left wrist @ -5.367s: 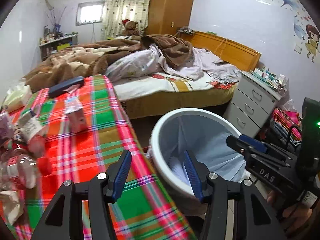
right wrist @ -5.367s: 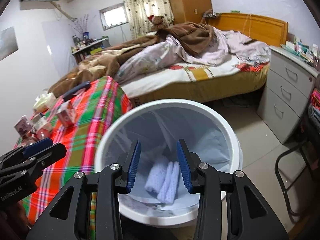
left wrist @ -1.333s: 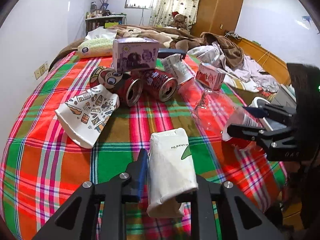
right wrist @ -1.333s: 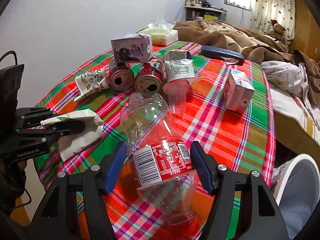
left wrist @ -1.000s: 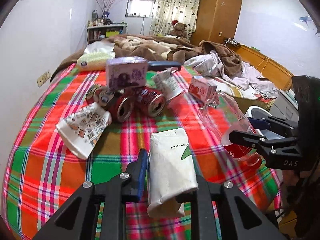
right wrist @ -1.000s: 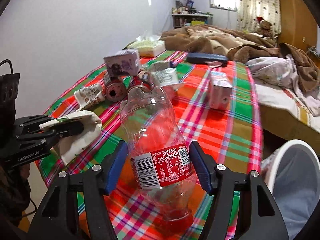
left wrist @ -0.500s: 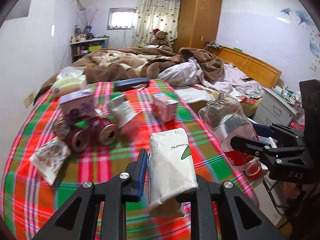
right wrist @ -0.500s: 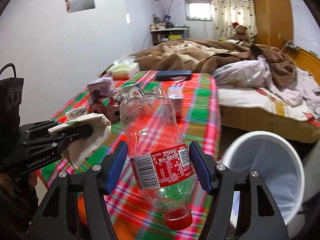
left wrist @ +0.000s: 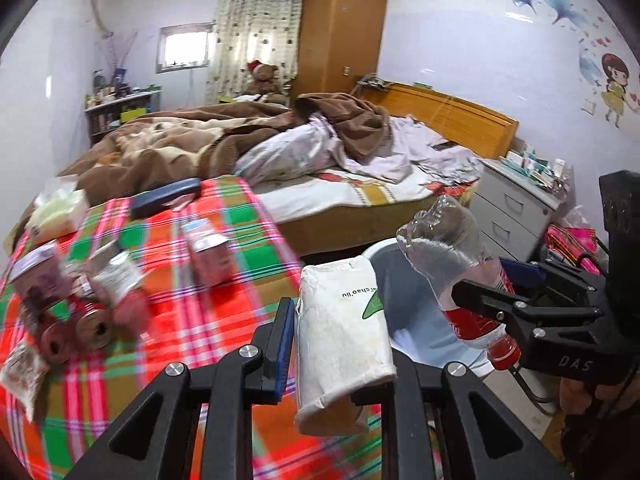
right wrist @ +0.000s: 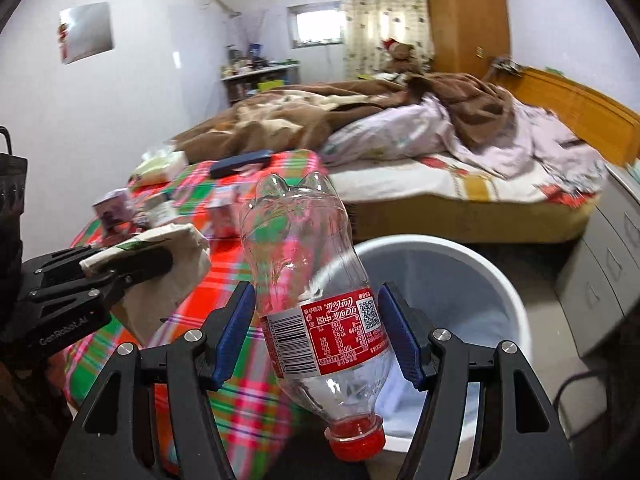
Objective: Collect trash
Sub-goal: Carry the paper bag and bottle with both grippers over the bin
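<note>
Trash was in both grippers. The left gripper (left wrist: 340, 344) had its fingers (left wrist: 282, 344) clamped hard on a crumpled white paper bag (left wrist: 342, 340) with a green mark, held upright above the edge of the surface (left wrist: 192, 320) with its red, green and white plaid cloth. The right gripper (right wrist: 318, 336) had its blue-padded fingers (right wrist: 236, 332) pressed against the red label of a clear plastic Coca-Cola bottle (right wrist: 308, 280); the bottle was empty and upside down, its red cap (right wrist: 354, 440) pointing down and its base tilted up and away. Just beyond both grippers, beside the surface, stood a white bin (right wrist: 460, 252) with a pale liner, with something pale lying at the bottom. The bottle hung over the bin's near rim. On the surface lay two red cans (left wrist: 76, 330) on their sides, a purple carton (left wrist: 36, 270), a small pink carton (left wrist: 210, 252), a patterned wrapper (left wrist: 20, 368), a tissue pack (left wrist: 56, 212) and a dark blue case (left wrist: 166, 196); much of this was blurred. Behind stood an unmade bed (left wrist: 300, 148) with a brown blanket.
</note>
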Tool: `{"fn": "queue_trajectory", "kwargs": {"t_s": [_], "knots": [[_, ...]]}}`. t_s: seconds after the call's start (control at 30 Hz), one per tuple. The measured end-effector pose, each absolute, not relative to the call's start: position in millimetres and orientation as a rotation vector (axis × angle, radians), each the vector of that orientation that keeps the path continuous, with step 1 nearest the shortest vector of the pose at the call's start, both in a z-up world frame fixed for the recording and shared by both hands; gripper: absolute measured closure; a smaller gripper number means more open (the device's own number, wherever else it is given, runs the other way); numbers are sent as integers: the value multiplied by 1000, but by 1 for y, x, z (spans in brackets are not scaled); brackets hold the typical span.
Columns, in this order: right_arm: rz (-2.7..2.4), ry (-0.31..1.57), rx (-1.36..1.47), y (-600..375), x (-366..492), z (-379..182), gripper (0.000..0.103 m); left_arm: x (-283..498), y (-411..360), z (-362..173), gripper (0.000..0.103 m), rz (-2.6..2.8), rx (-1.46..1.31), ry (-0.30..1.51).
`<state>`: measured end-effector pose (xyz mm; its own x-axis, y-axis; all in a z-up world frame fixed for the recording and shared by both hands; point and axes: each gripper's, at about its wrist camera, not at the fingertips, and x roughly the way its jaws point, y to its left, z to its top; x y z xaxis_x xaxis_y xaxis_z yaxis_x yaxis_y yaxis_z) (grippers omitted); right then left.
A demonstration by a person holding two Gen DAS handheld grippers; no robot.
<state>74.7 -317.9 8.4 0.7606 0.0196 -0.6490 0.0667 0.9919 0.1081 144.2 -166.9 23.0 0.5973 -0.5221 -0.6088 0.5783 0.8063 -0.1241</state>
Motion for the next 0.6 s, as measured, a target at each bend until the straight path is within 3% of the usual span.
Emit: {"fn": "queue_trajectory", "kwargs": {"t_s": [0.6], "knots": [[-178, 857, 253, -384, 93, -43, 38, 167, -287, -22, 81, -777, 163, 782]]}}
